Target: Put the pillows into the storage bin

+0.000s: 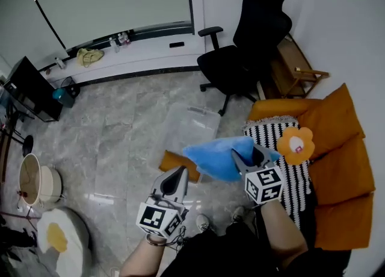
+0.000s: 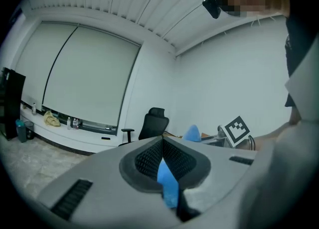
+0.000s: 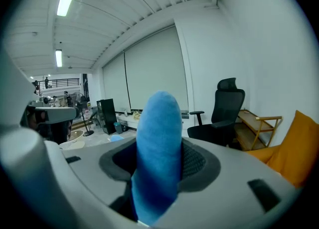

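Note:
A blue pillow [image 1: 218, 156] hangs in the air between my two grippers, above the floor near the clear plastic storage bin [image 1: 194, 123]. My left gripper [image 1: 180, 173] is shut on a thin corner of it; in the left gripper view a sliver of the blue pillow [image 2: 167, 182] shows between the closed jaws [image 2: 162, 141]. My right gripper [image 1: 255, 157] grips the pillow's thick right side, and in the right gripper view the blue pillow [image 3: 158, 143] bulges up between the jaws. An orange pillow [image 1: 171, 161] lies on the floor, partly hidden under the blue one.
An orange sofa [image 1: 344, 167] at the right carries a black-and-white striped pillow [image 1: 272, 132] and a flower-shaped pillow [image 1: 296, 144]. A black office chair [image 1: 252, 41] and a wooden side table [image 1: 299, 68] stand behind. A fried-egg cushion [image 1: 58, 238] and a white bucket [image 1: 31, 179] are at the left.

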The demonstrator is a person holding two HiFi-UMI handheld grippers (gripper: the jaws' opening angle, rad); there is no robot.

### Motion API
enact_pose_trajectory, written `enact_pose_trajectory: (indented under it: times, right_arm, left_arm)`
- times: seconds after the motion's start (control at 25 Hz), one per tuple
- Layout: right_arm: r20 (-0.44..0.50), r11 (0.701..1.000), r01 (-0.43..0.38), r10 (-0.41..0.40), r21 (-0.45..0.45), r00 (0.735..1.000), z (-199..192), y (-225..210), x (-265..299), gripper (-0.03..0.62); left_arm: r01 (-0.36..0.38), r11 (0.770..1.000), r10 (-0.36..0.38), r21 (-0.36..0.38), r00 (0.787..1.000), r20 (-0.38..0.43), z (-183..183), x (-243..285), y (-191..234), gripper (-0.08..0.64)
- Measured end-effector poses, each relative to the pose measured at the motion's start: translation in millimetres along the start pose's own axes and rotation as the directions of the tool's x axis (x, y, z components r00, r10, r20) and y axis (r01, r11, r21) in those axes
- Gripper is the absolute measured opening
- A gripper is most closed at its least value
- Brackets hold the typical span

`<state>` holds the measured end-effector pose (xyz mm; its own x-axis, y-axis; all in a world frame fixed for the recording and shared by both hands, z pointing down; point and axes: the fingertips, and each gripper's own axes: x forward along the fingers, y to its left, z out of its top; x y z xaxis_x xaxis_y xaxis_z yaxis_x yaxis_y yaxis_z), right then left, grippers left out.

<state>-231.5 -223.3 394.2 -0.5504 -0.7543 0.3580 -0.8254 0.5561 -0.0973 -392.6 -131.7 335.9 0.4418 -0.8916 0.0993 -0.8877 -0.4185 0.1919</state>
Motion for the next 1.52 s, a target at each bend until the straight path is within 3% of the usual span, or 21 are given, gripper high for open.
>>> enact_pose_trajectory:
  times: [0.4, 0.8, 1.16, 1.52]
  right_arm:
    - [-0.058, 0.976, -0.21, 0.207, -0.052, 0.977, 8, 66, 92, 0.221]
    - [-0.099, 0.924, -0.374, 0.366, -0.078, 0.925, 19, 52, 169, 0.221]
    - [-0.11, 0.912, -0.402, 0.392, -0.081, 0.913, 17, 16, 225, 0.221]
    - [-0.143, 0.932, -0.362, 0.355, -0.025, 0.924, -24, 6, 280, 0.221]
  left_arm:
    - [-0.193, 0.98, 0.193, -0.051, 0.981, -0.015, -14, -28, 66, 0.006]
    - [-0.331, 0.942, 0.331, -0.062, 0.944, -0.019, -5, 29, 97, 0.006]
    - [-0.38, 0.921, 0.378, -0.081, 0.925, -0.038, -20, 84, 112, 0.008]
    - [-0.368, 0.926, 0.36, -0.087, 0.928, -0.091, -71, 118, 151, 0.008]
